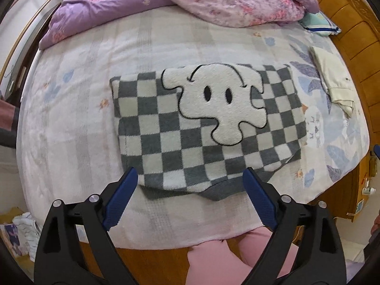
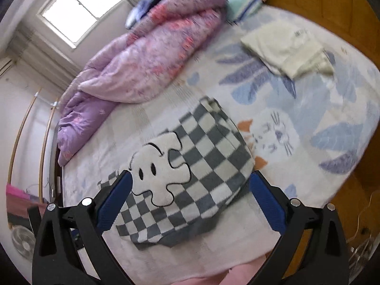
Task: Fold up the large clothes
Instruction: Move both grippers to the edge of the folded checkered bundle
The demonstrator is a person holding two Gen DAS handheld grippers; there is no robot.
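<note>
Checkered sweater lies folded flat mid-bed, dog patch up. Your left hand-held gripper and right hand-held gripper both hang above it, jaws wide, holding nothing. Cream folded garment near headboard.

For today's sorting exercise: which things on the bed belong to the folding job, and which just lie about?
Job:
checked sweater, folded
left tongs, open
right tongs, open

Lying about:
purple quilt
cream garment, folded
pillow
</note>
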